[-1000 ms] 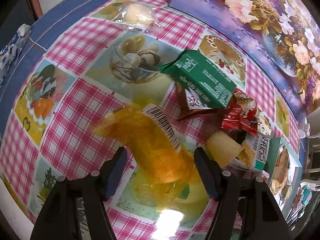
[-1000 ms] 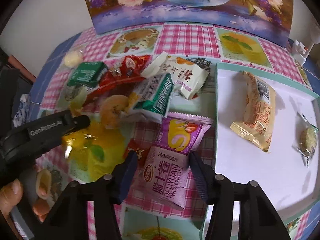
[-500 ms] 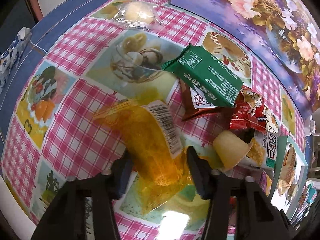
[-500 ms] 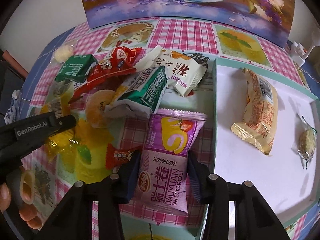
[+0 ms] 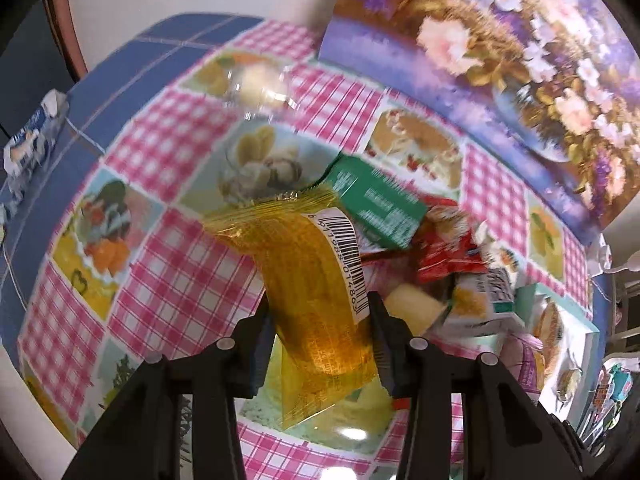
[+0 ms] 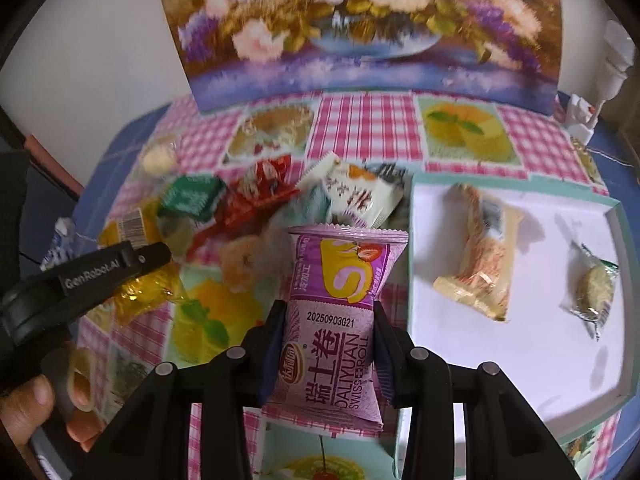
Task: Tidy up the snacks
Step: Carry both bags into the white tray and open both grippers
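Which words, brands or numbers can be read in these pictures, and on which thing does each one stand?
"20250903021": purple snack packet
"DALIYUAN SWISS ROLL": same packet
"GenRobot.AI": left gripper
Barcode digits on the orange packet: too blurred to read.
Print on the green packet and white packet: not readable.

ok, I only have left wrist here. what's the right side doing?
Observer: The right gripper is shut on a purple Swiss roll pack.
Operator: Fine. Left gripper has the yellow pack. Where's the tray from the right one?
Observer: The white tray lies on the table just right of the purple pack.
Operator: Anything in it?
Observer: Two items, apart: a long beige pack and a small wrapped sweet.
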`<state>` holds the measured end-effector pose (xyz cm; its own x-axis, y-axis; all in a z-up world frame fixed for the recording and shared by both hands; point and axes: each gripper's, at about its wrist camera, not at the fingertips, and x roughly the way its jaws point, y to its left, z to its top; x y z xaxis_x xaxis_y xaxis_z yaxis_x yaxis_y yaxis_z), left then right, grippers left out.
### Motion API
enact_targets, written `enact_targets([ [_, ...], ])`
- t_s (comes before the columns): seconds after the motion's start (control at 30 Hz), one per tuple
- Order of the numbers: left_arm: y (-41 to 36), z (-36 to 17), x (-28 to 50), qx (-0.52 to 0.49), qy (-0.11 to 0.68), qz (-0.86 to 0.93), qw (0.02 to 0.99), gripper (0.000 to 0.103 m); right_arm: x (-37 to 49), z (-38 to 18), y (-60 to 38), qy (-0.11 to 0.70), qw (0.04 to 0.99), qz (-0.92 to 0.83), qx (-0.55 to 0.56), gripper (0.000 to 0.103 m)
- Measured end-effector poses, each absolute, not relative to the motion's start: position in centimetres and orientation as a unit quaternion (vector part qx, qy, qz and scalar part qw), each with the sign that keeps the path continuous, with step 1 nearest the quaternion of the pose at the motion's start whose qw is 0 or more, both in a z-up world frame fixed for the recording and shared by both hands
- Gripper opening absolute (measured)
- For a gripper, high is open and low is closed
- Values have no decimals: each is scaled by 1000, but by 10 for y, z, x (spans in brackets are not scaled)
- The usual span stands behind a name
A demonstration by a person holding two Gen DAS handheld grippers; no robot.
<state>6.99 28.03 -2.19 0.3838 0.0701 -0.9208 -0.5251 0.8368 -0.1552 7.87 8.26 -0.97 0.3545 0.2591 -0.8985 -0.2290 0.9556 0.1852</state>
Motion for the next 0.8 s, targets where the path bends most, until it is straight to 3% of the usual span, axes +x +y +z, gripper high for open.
enact_targets([
  [0.37,243,12,74,-175,502,155,833,45,84,6,50,547,831,97,40,42],
  [0.8,152,25,84,-135,511,32,848,45,98,6,-68,552,825,-67,101,42],
])
